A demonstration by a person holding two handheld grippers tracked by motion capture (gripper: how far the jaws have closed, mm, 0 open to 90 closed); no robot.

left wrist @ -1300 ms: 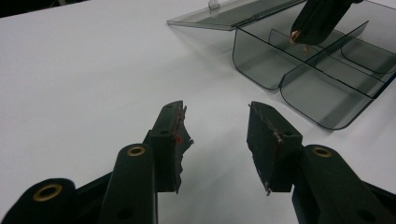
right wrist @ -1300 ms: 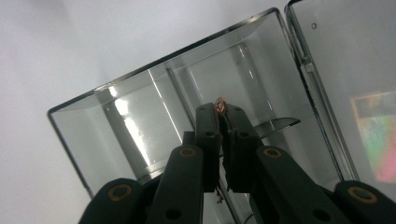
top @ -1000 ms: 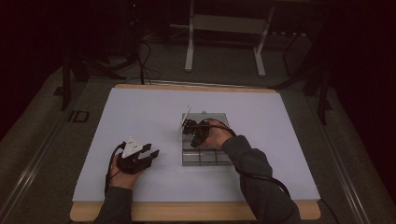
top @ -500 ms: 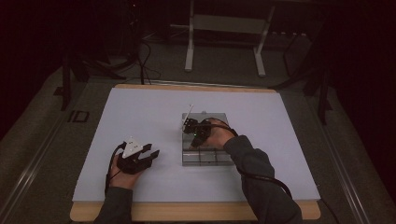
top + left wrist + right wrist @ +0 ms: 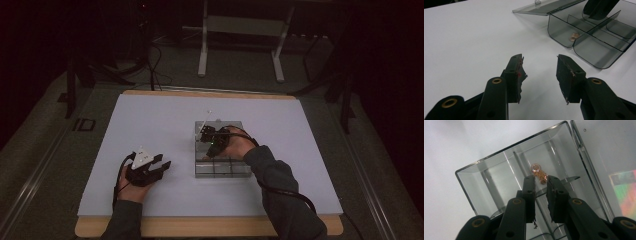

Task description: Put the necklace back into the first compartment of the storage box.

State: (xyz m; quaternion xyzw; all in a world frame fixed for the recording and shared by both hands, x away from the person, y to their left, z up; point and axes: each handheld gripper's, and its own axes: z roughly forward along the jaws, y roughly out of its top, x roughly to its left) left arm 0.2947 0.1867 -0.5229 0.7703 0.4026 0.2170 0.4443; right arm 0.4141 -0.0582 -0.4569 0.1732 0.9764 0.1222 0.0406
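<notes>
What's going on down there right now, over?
Left tongs open, idle. Right tongs part-open above copper rings in clear box. Nothing blocking.

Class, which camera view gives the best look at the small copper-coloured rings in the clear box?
The right gripper view: the copper rings lie sharp just beyond the right gripper. The left gripper view shows them small through the box wall. In the high view they cannot be made out.
</notes>
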